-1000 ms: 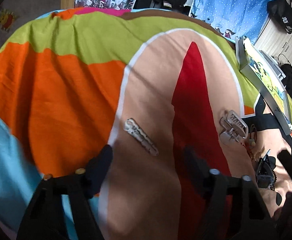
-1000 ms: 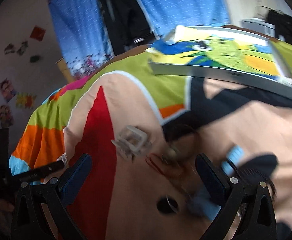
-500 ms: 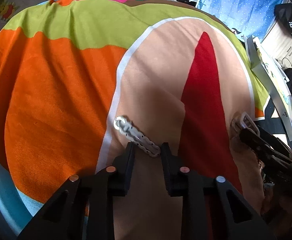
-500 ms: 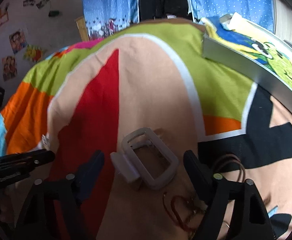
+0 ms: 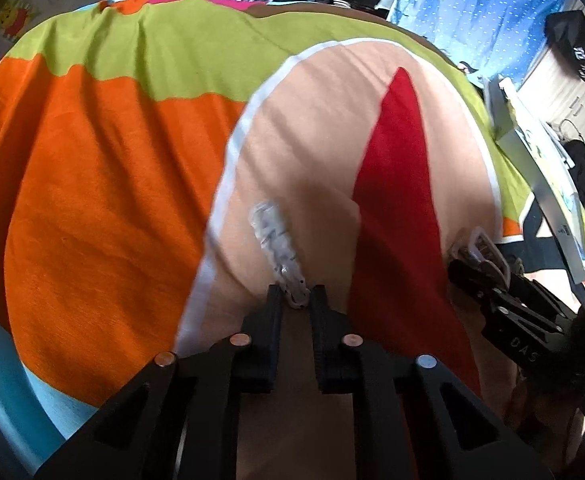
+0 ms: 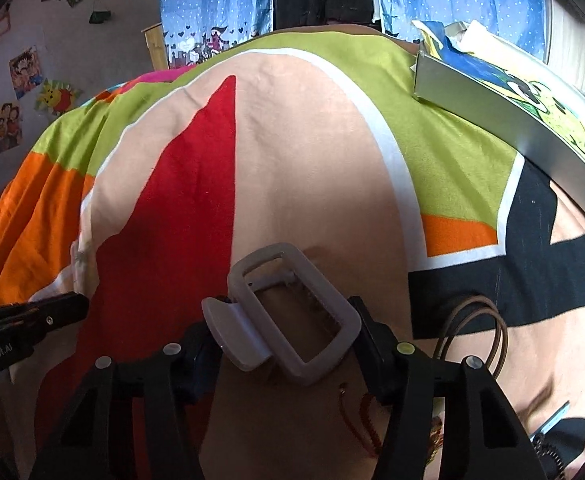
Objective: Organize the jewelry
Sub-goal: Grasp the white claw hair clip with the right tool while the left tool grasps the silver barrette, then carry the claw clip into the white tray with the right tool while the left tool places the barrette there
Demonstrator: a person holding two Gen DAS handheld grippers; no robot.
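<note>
A slim silver rhinestone hair clip (image 5: 275,240) sticks out forward from my left gripper (image 5: 296,300), which is shut on its near end above the peach patch of the bedspread. A pale square claw clip (image 6: 292,312) sits between the fingers of my right gripper (image 6: 288,328), which is shut on its two sides. In the left wrist view the right gripper (image 5: 492,288) shows at the right edge with the claw clip (image 5: 482,246). The tip of the left gripper (image 6: 40,316) appears at the left of the right wrist view.
The colourful bedspread (image 6: 312,140) covers the whole surface. Brown hair ties (image 6: 472,320), a red cord bracelet (image 6: 366,420) and a dark beaded piece (image 6: 548,452) lie near the right gripper. A flat box with a cartoon lid (image 6: 504,92) lies at the far right.
My left gripper went from open to shut on the silver clip, which now points forward. My right gripper moved in and shut on the claw clip.
</note>
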